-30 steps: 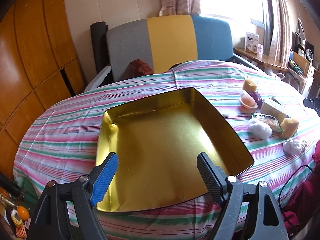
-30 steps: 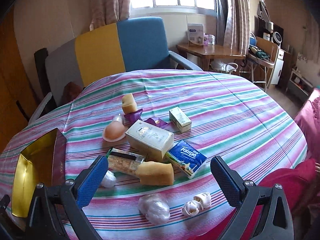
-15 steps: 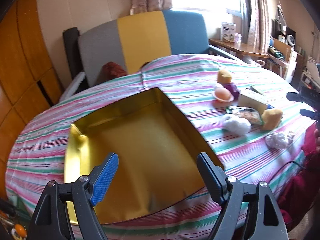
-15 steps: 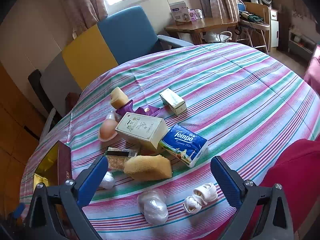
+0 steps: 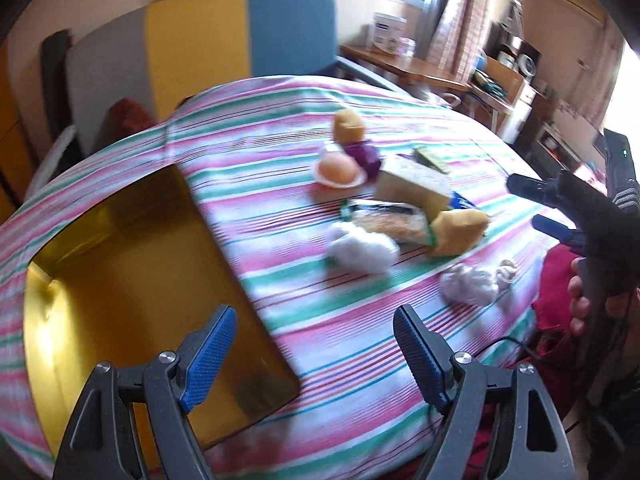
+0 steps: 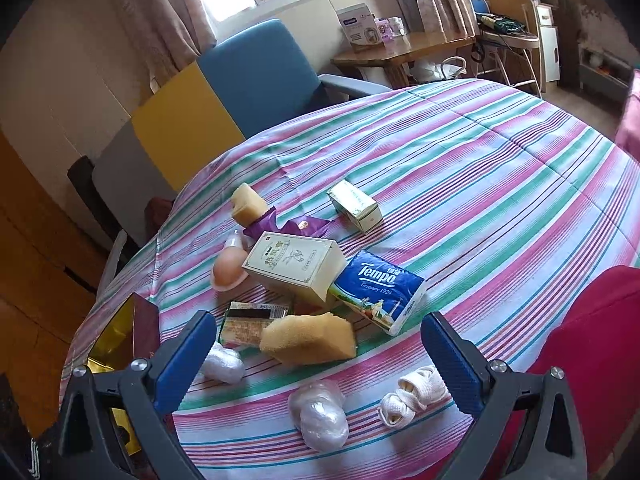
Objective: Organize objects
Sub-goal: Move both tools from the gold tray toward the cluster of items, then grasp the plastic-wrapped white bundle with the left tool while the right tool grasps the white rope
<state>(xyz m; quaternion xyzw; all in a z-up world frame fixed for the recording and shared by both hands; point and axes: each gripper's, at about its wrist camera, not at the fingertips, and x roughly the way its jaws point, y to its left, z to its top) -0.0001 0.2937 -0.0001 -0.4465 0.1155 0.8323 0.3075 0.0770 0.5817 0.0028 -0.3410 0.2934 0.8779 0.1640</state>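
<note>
Both hand-held grippers, left (image 5: pixel 312 346) and right (image 6: pixel 314 354), hang wide and empty over the table (image 6: pixel 500 168); the sponge (image 6: pixel 308 338) lies right of the gold tin (image 5: pixel 132 280)

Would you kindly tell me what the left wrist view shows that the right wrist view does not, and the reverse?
Only the left wrist view shows the gold tin's whole empty interior, and the right gripper held by a hand. Only the right wrist view shows the blue Tempo tissue pack clearly, with its label readable. Both show the striped tablecloth, the yellow sponge, the cream box, and open jaws holding nothing.
</note>
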